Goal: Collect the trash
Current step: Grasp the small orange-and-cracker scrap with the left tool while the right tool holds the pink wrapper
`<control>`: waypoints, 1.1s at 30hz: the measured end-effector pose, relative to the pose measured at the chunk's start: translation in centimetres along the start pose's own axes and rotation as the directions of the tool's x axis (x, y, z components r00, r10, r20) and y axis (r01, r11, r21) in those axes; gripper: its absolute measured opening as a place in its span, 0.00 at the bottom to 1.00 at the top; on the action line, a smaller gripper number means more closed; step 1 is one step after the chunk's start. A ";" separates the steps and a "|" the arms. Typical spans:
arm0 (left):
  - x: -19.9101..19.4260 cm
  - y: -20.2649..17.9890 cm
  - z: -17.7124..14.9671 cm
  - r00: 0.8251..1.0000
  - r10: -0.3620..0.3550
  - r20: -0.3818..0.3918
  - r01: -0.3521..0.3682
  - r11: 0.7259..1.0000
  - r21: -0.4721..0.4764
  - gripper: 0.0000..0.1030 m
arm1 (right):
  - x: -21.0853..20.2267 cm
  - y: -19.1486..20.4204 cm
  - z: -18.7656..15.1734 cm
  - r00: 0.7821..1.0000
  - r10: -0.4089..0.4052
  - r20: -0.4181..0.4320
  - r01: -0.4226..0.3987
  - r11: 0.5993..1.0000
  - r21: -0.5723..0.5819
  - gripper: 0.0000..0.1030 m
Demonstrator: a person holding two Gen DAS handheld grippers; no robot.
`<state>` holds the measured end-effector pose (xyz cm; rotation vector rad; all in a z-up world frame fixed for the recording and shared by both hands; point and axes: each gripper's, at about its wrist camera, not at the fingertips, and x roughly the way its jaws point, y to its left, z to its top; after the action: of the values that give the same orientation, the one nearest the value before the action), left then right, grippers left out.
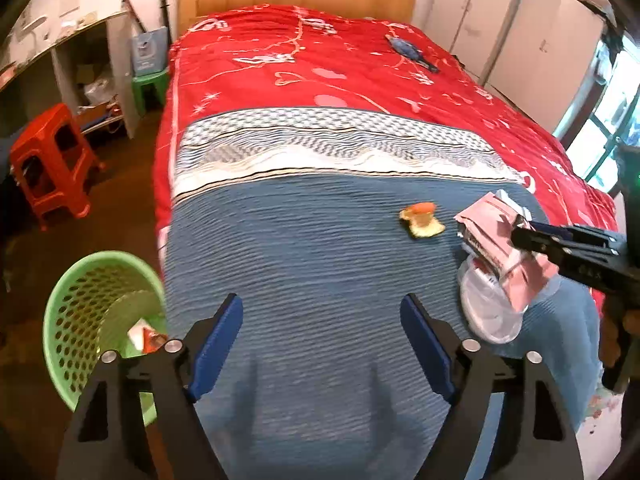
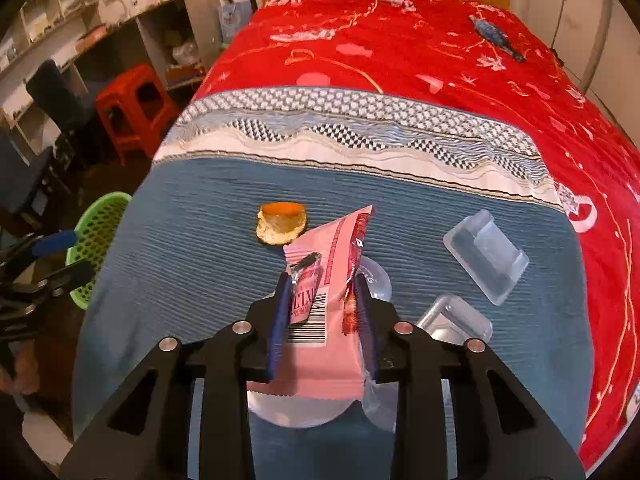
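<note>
My right gripper [image 2: 322, 280] is shut on a pink snack wrapper [image 2: 332, 248] with a barcode and holds it above the blue blanket [image 2: 200, 264]. It also shows in the left wrist view [image 1: 496, 244], in the right gripper [image 1: 520, 232]. My left gripper [image 1: 322, 312] is open and empty over the foot of the bed. A green perforated trash basket [image 1: 80, 320] stands on the floor at the left, with a wrapper inside; it also shows in the right wrist view [image 2: 100, 224]. A yellow-orange crumpled wrapper [image 1: 420, 222] [image 2: 282, 222] lies on the blanket.
Two clear plastic trays [image 2: 486, 256] [image 2: 456, 320] and a clear lid [image 1: 488, 312] lie on the blanket near the right gripper. A blue item [image 2: 496, 38] lies on the red quilt. A red stool [image 1: 52, 164] and a green stool [image 1: 150, 84] stand left of the bed.
</note>
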<state>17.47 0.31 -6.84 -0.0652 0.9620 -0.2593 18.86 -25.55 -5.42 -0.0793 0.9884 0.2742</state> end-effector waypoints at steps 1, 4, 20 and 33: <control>0.3 -0.3 0.3 1.000 -0.006 -0.003 0.006 1.000 0.005 0.73 | -0.5 -0.1 -0.2 1.000 0.003 0.009 -0.004 1.000 0.003 0.28; 1.3 -1.6 1.2 1.000 -0.025 -0.012 0.026 0.999 0.021 0.70 | -1.4 -0.4 -0.8 1.000 0.009 0.024 -0.009 1.000 0.006 0.27; 3.7 -4.7 1.8 0.998 -0.037 -0.043 0.040 0.997 0.064 0.66 | -4.0 -1.9 -2.9 0.995 0.042 0.093 -0.048 0.997 0.067 0.25; 6.4 -6.2 4.4 0.997 -0.057 -0.054 0.061 0.995 0.075 0.66 | -6.1 -3.1 -4.4 0.989 0.036 0.147 -0.051 0.994 0.097 0.25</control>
<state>23.35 -7.55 -8.35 -0.0167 1.0019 -0.3535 12.90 -30.53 -2.94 0.0535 0.8588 0.2659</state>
